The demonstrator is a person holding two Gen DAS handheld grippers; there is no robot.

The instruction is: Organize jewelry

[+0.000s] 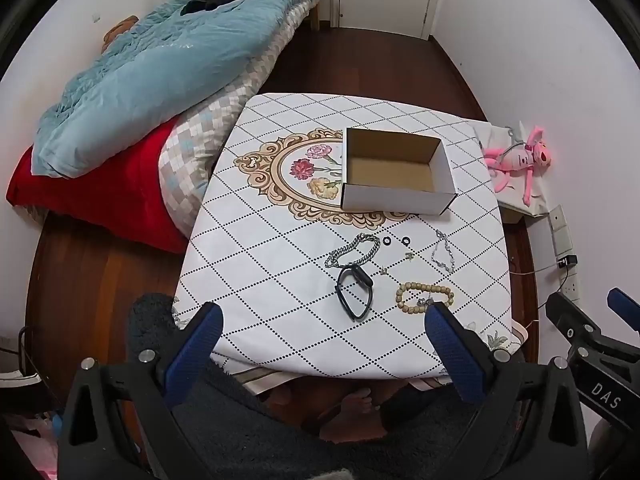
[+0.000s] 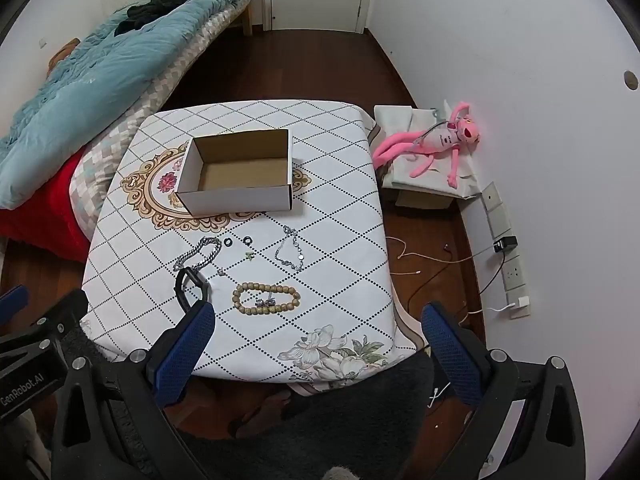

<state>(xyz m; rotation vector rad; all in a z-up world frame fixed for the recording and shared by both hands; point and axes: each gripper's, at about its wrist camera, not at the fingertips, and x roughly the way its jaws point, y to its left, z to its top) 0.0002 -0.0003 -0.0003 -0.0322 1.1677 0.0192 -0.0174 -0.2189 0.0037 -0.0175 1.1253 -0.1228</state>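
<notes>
the jewelry lies in a loose cluster on the near half of the table [image 2: 132,216], all of it this side of the open cardboard box [image 2: 240,172]. a silver chain bracelet [image 2: 200,256] sits at the left of the group, touching the black band [image 2: 191,286] just below it. two small black rings [image 2: 239,241] lie side by side near the box's front wall, apart from it. a thin silver necklace [image 2: 289,254] is to their right, and the wooden bead bracelet [image 2: 266,300] lies nearest the front, with a small silver piece inside its loop. two tiny pieces between the chain and the necklace are too small to tell.

the box stands upright with nothing in it, about mid-table over the floral medallion. bare cloth runs between the cluster and the front edge, and wider bare cloth to the left and right edges. the bed [image 1: 132,80] presses against the table's left side; floor is open on the right.

the left gripper [image 1: 320,328] and the right gripper [image 2: 318,328] both hang above the table's front edge with jaws spread wide, holding and touching nothing.
</notes>
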